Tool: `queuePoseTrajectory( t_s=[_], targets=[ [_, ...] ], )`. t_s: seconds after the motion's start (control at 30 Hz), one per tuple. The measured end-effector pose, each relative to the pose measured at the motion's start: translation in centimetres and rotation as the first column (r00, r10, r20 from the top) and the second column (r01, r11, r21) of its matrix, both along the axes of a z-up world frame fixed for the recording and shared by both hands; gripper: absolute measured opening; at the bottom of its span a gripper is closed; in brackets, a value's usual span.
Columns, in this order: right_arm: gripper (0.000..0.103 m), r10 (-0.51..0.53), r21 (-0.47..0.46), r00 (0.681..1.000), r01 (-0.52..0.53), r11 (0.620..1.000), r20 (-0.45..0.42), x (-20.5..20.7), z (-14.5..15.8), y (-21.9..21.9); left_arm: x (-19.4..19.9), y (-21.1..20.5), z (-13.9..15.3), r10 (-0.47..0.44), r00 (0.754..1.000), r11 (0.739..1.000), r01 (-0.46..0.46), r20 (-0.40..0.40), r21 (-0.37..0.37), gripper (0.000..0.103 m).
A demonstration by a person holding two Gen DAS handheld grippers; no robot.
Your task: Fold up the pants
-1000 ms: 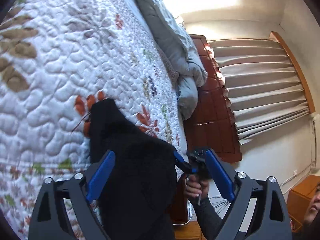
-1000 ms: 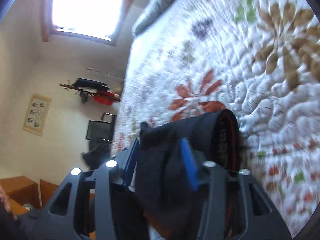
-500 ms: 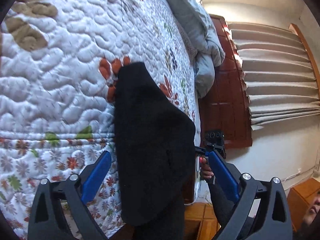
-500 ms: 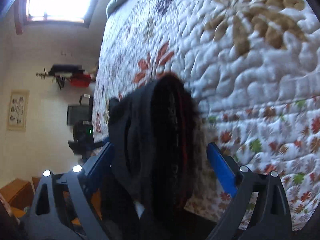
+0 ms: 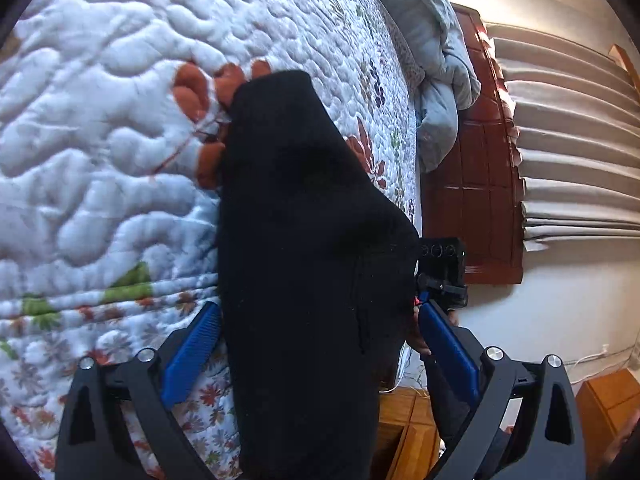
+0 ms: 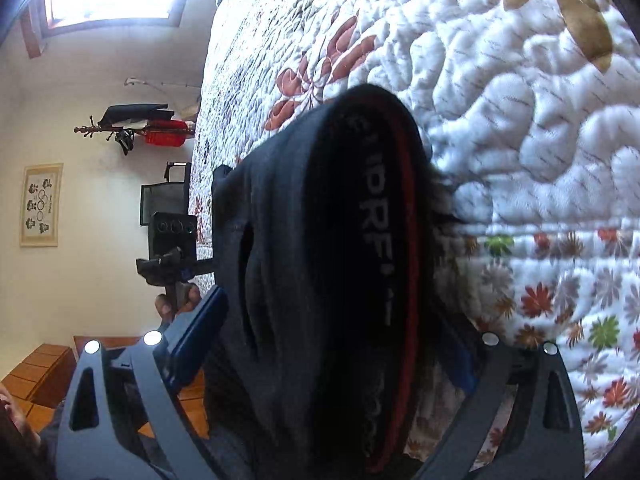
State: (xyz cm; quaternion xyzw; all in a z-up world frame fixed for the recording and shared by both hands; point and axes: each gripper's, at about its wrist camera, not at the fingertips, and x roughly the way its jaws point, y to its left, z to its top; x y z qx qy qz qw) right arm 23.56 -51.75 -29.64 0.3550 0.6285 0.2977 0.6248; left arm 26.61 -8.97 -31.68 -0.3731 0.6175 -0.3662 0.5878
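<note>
Currently the pants (image 5: 312, 248) lie in a dark, bunched strip on the quilt (image 5: 100, 120), the near part draped over the bed edge toward both cameras. Left gripper (image 5: 316, 344): blue fingers (image 5: 192, 356) spread wide, one each side of the cloth; no clamping visible, cloth passes between them loosely. Right gripper (image 6: 320, 344): fingers also apart, left pad (image 6: 196, 340) clear of the fabric, right pad mostly hidden behind the cloth, so contact on that side cannot be told. In the right view the waistband (image 6: 380, 240) shows, black with white lettering and a red edge stripe, arched up over a thick wad of folded layers. Handling judgement: soft knit-like fabric, light, limp, no stiffness of its own; it will sag and slide off the bed edge if released carelessly. Quilt is puffy and textured, so drag should be moderate, not slippery. Nothing fragile. Best hold: the waistband, being thickest and elastic, at its two ends, one gripper each; pinching a single thin layer would likely pull the stack apart. Containers: none in view holding anything relevant; a wooden dresser (image 5: 600, 404) stands off the bed, contents not visible.
</note>
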Motion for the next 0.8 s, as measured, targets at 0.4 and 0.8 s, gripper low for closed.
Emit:
queuePoseTrajectory(
  t_s=[0.4, 0.8],
  targets=[
    [0.055, 0.069, -0.114, 0.995, -0.06, 0.992, 0.075, -0.2, 1.5, 4.3, -1.4, -2.0, 0.7, -0.043, 0.997, 0.976, 0.027, 0.067, 0.214, 0.053],
    [0.037, 0.063, -0.116, 0.983, -0.043, 0.992, 0.174, -1.1, 5.3, 5.6, -2.4, -2.3, 5.1, -0.04, 0.986, 0.965, -0.004, 0.165, 0.26, 0.03]
  ],
)
